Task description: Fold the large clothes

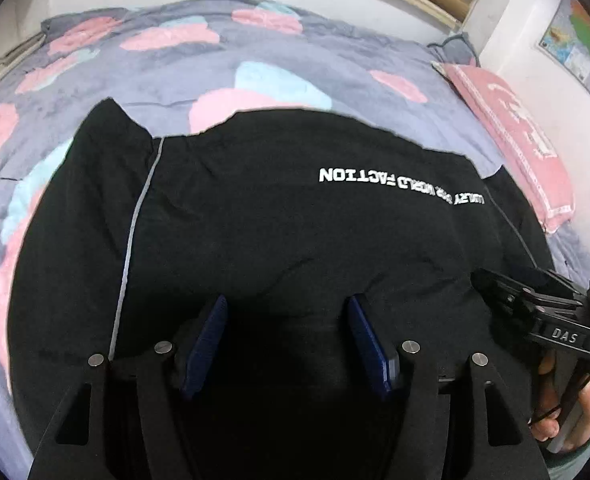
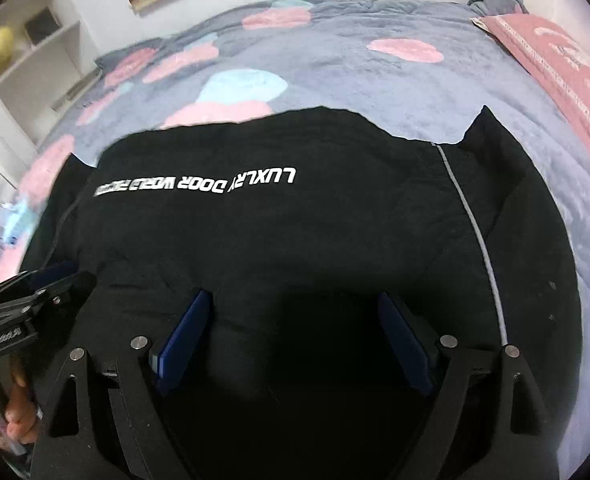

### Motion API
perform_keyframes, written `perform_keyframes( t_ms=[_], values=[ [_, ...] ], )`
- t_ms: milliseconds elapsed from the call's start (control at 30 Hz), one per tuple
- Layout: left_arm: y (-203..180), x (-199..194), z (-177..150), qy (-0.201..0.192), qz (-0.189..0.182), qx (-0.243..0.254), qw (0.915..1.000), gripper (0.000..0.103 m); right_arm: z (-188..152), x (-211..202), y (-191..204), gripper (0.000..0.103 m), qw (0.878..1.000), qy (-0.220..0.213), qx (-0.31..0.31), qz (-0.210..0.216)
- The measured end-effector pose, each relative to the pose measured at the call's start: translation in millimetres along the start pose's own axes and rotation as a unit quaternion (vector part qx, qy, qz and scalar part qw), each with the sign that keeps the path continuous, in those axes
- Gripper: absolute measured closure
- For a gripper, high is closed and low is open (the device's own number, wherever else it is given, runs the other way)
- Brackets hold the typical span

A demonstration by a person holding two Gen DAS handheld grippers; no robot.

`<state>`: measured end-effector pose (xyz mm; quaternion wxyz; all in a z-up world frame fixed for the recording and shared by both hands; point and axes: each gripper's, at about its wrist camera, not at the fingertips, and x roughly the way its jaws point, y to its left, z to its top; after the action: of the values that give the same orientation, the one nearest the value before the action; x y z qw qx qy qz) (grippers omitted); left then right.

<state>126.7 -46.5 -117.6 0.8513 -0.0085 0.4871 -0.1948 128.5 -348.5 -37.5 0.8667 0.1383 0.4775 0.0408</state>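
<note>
A large black garment (image 1: 275, 216) with white upside-down lettering and a grey seam line lies spread flat on the bed; it also shows in the right wrist view (image 2: 295, 232). My left gripper (image 1: 287, 312) is open, its blue pads just above the garment's near part. My right gripper (image 2: 295, 308) is open too, over the same near part, further right. The right gripper shows at the right edge of the left wrist view (image 1: 535, 300). The left gripper shows at the left edge of the right wrist view (image 2: 35, 296).
The bed is covered by a grey blanket (image 1: 295, 60) with pink and blue patches. A pink pillow (image 1: 515, 132) lies along the right side by the wall. White shelves (image 2: 27, 48) stand at the far left. A map (image 1: 583, 44) hangs on the right wall.
</note>
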Motion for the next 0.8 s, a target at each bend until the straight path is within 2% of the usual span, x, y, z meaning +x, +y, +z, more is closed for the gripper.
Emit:
perform_keyframes(
  t_ms=[133,233,333,433,533,633,700,800],
  values=[
    [-15.9,-38.4,-26.1,-0.033,0.005,0.031,0.9990,0.038,-25.9,-41.4,-10.4,0.015,1.000,-0.018,0.001,0.023],
    [-24.0,-54.9,-52.9,-0.047,-0.017,0.042,0.9979,0.038,-54.6,-66.5,-7.9,0.015,0.999,-0.031,-0.036,-0.002],
    [-22.6,-35.2,-61.2,-0.012,-0.011,0.023,0.9996,0.033,-76.2,-45.8,-5.0,0.015,0.996,-0.002,-0.065,-0.058],
    [-11.8,-23.9,-57.7,-0.007,-0.033,-0.014,0.9993,0.030,-79.7,-31.3,-0.6,0.013,0.995,-0.008,-0.066,-0.079],
    [-15.8,-34.1,-56.6,-0.014,-0.022,-0.013,0.9996,0.030,-80.6,-33.9,1.5,0.013,0.994,-0.013,-0.062,-0.087],
    [-24.3,-56.2,-64.4,-0.040,0.002,-0.004,0.9992,0.030,-83.4,-50.3,-1.7,0.013,0.996,-0.014,-0.049,-0.070],
    [-31.2,-77.2,-68.1,-0.073,0.027,0.006,0.9969,0.030,-81.5,-72.7,-2.3,0.013,0.997,-0.041,-0.041,-0.055],
    [-45.9,-123.2,-74.9,-0.141,0.059,0.020,0.9881,0.030,-81.3,-112.7,2.5,0.013,0.994,-0.093,-0.043,-0.047]
  ],
)
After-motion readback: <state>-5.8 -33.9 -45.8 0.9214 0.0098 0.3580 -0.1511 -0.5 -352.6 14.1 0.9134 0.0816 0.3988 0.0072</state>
